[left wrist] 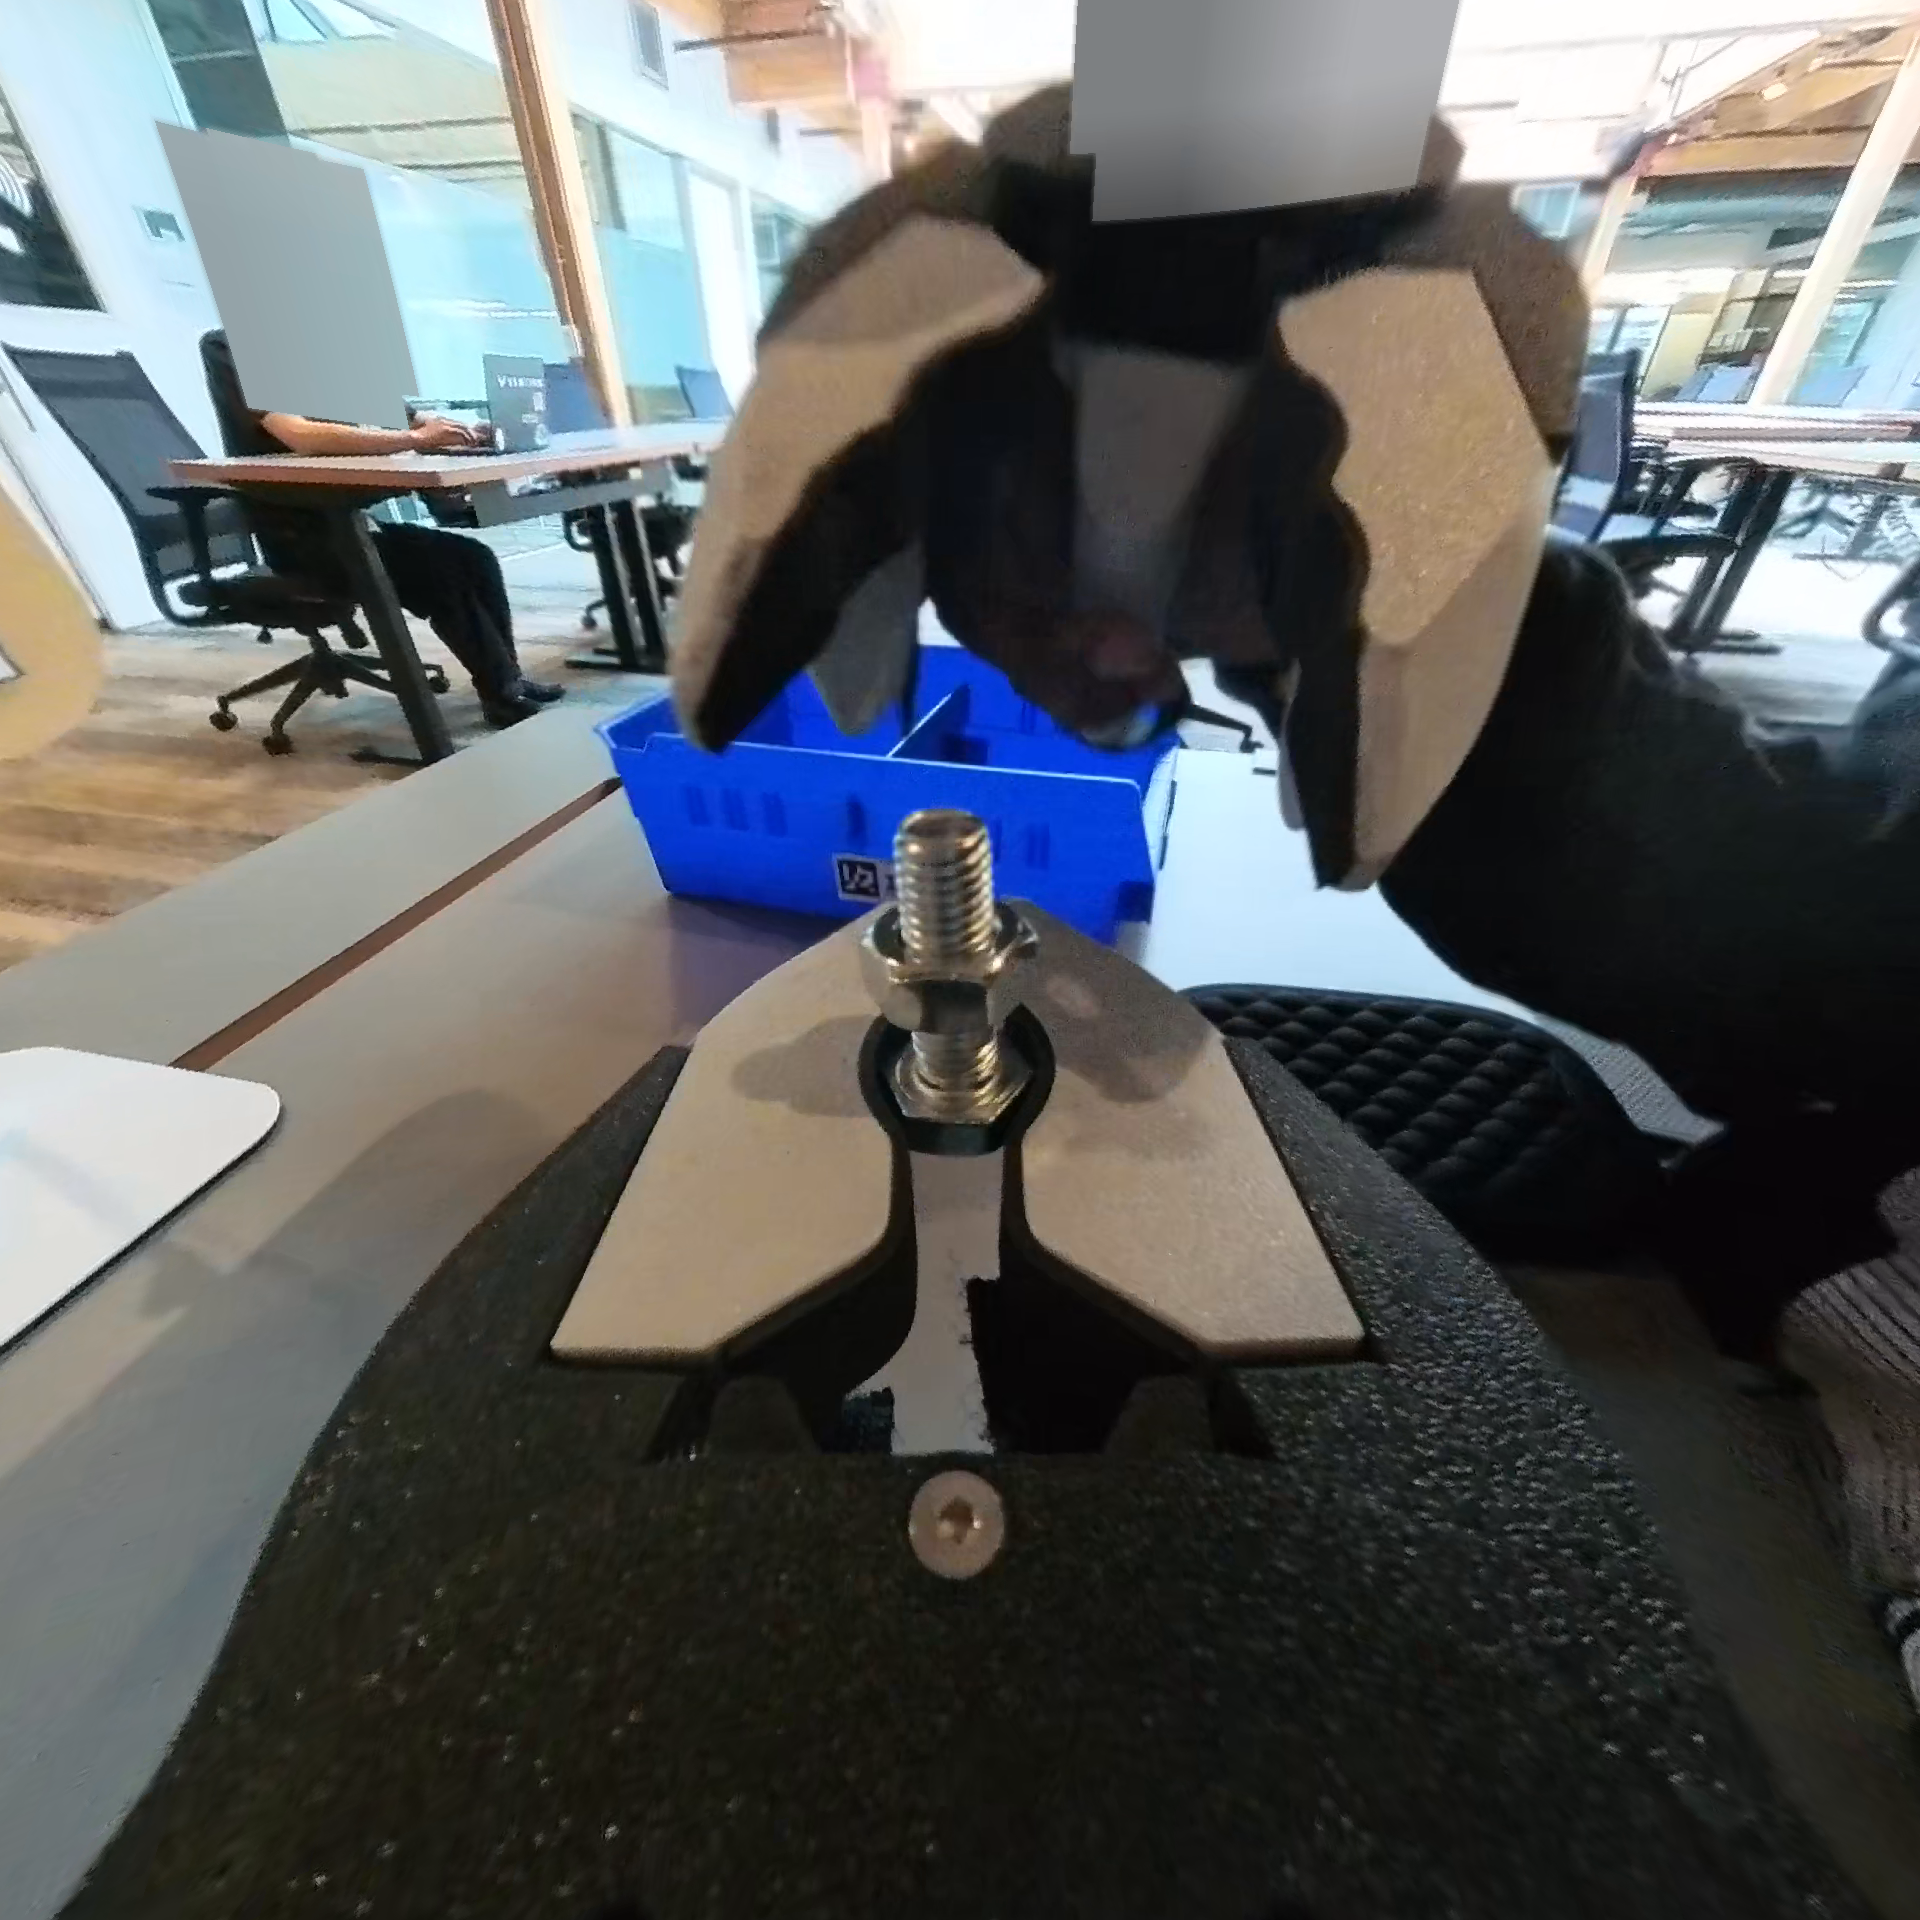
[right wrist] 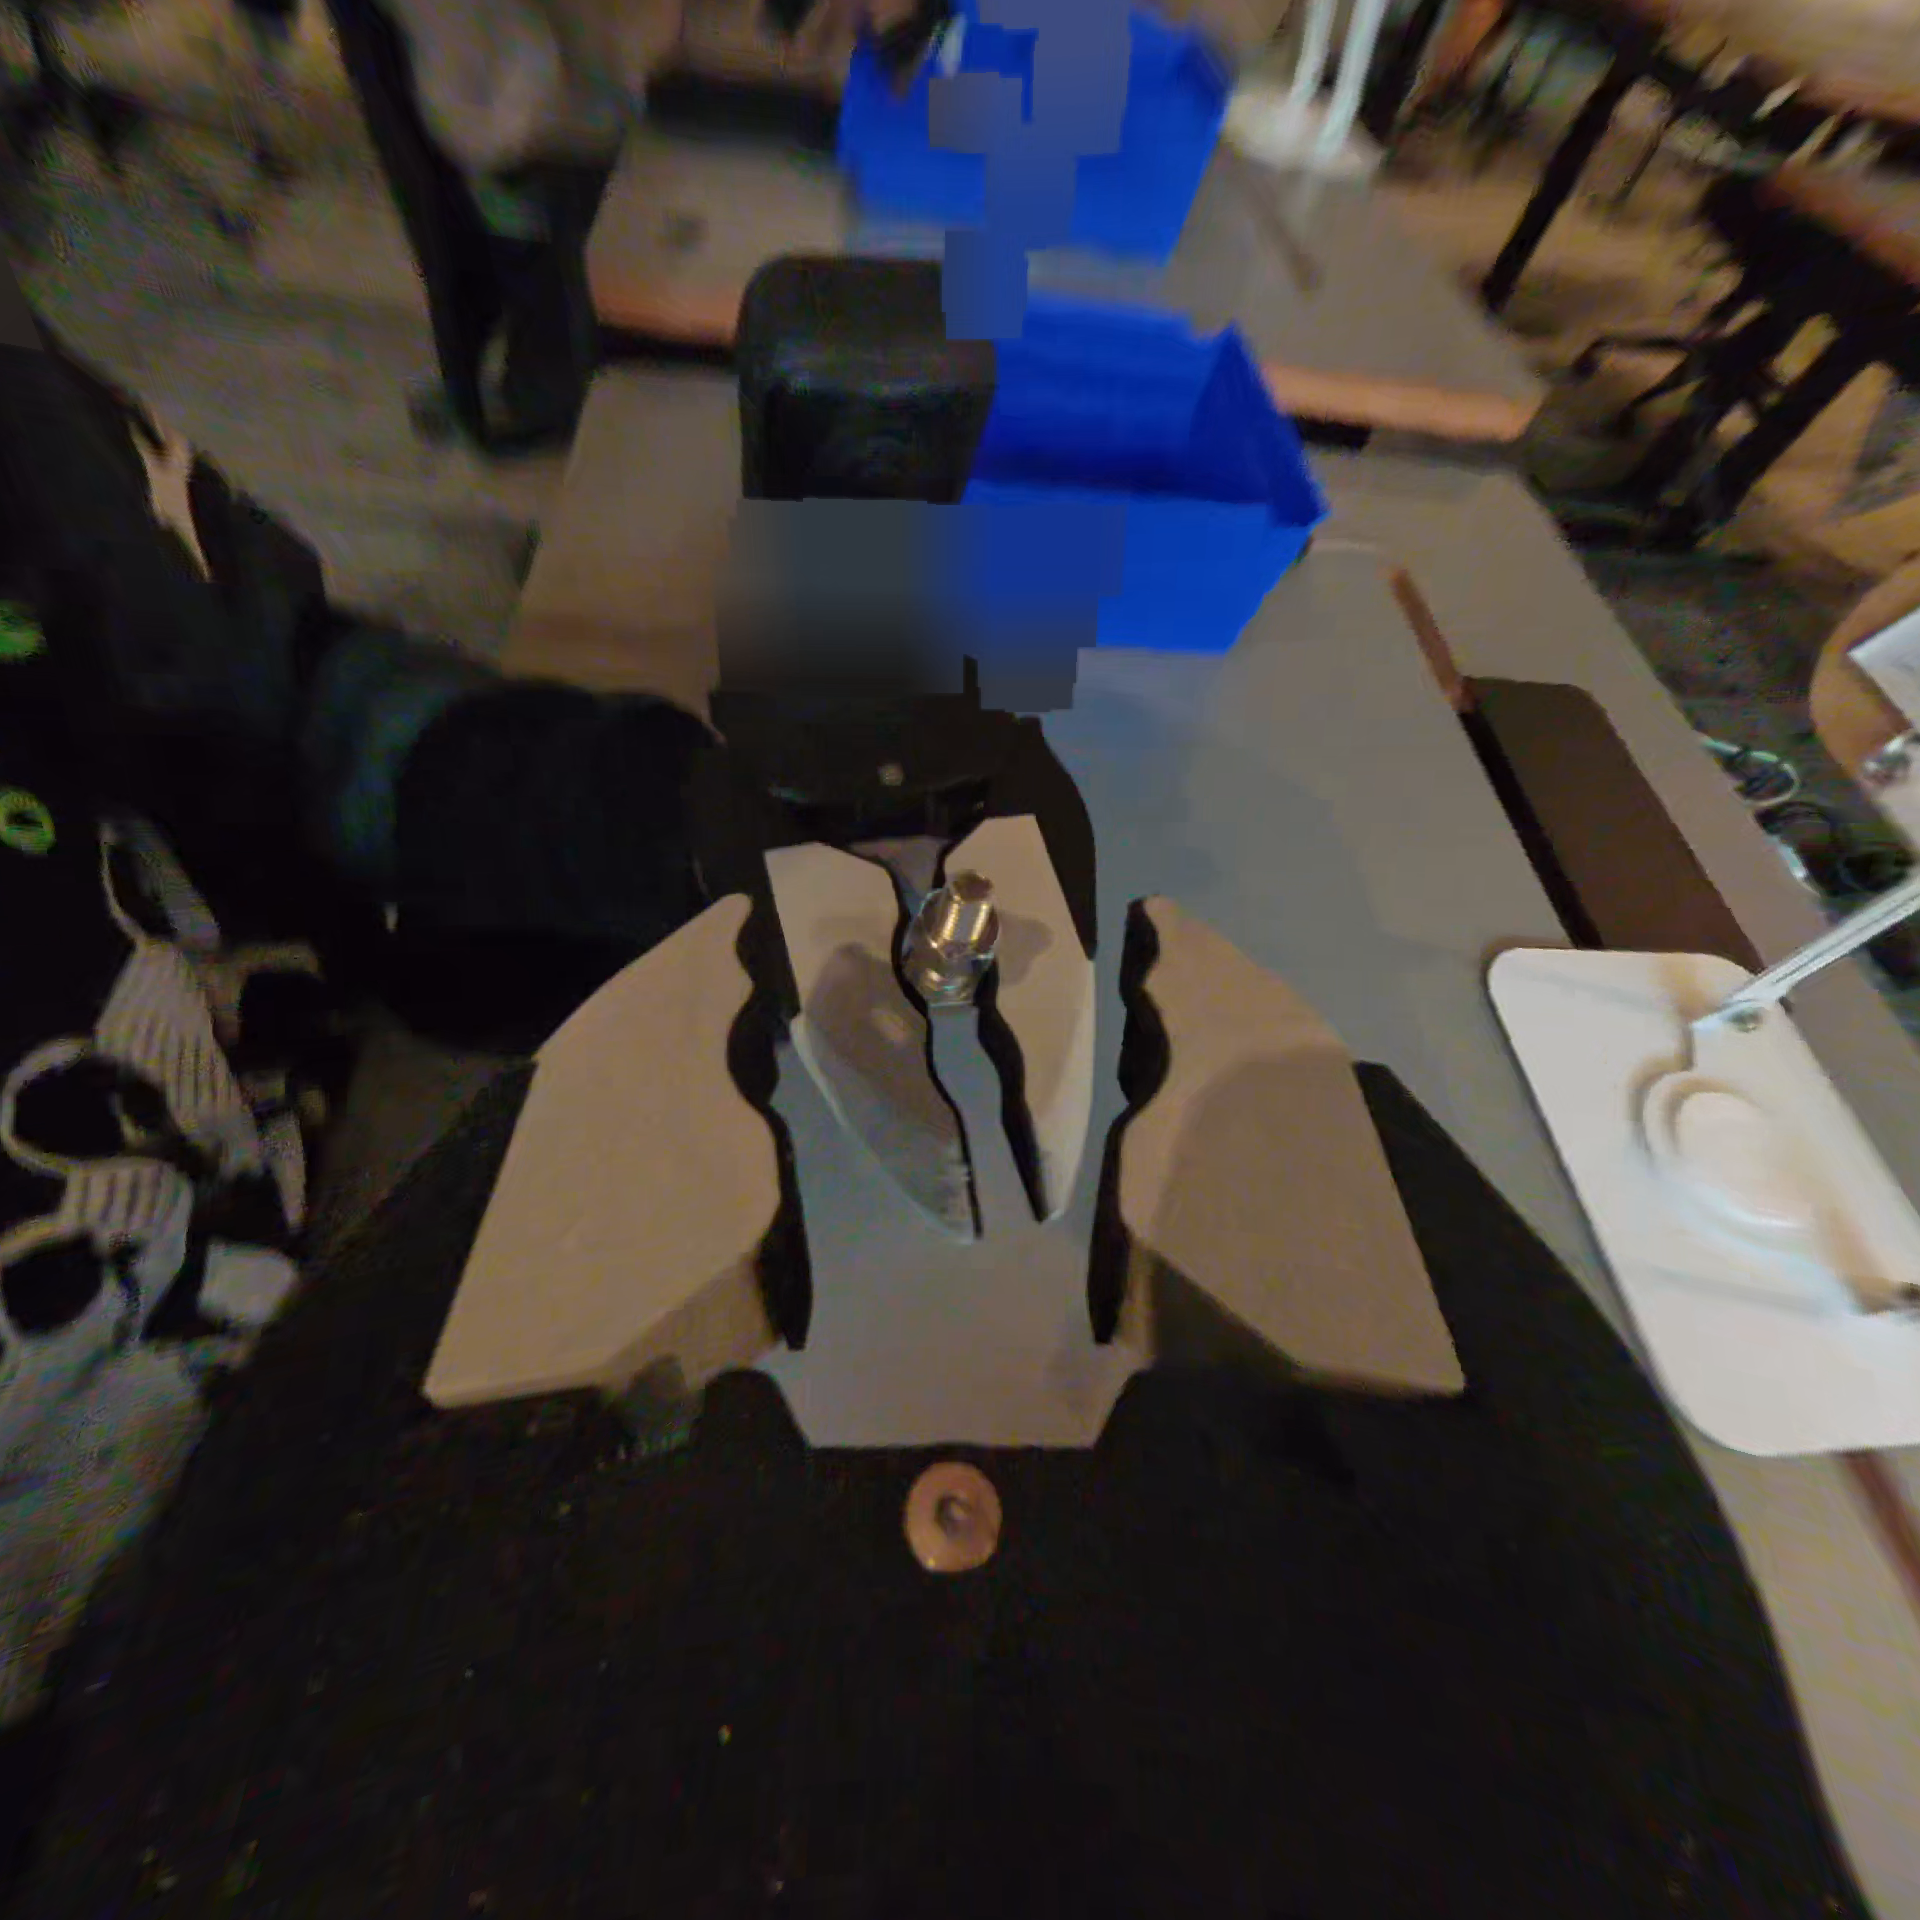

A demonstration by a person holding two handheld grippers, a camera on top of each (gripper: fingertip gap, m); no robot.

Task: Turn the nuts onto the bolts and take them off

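A steel bolt [left wrist: 943, 873] stands upright with its thread pointing up. Its hex head [left wrist: 956, 1107] is clamped between the jaws of my left gripper [left wrist: 954, 997], which is shut on it. A steel nut [left wrist: 951, 961] sits on the thread, a short way above the head. My right gripper [left wrist: 1029, 795] hangs above the bolt with its fingers pointing down, open and empty, not touching the nut. In the right wrist view the right gripper [right wrist: 945, 914] is open, and between its fingers I see the left gripper [right wrist: 1003, 1216] holding the bolt [right wrist: 954, 930].
A blue divided bin [left wrist: 894, 831] stands on the grey table [left wrist: 343, 1195] just behind the bolt, and it also shows in the right wrist view [right wrist: 1195, 540]. A white tray [right wrist: 1714, 1195] lies on the table to one side. A black mesh chair [left wrist: 1403, 1070] is close by. A person sits at a far desk [left wrist: 416, 468]. My right fingertips sit around 7 cm from my left ones.
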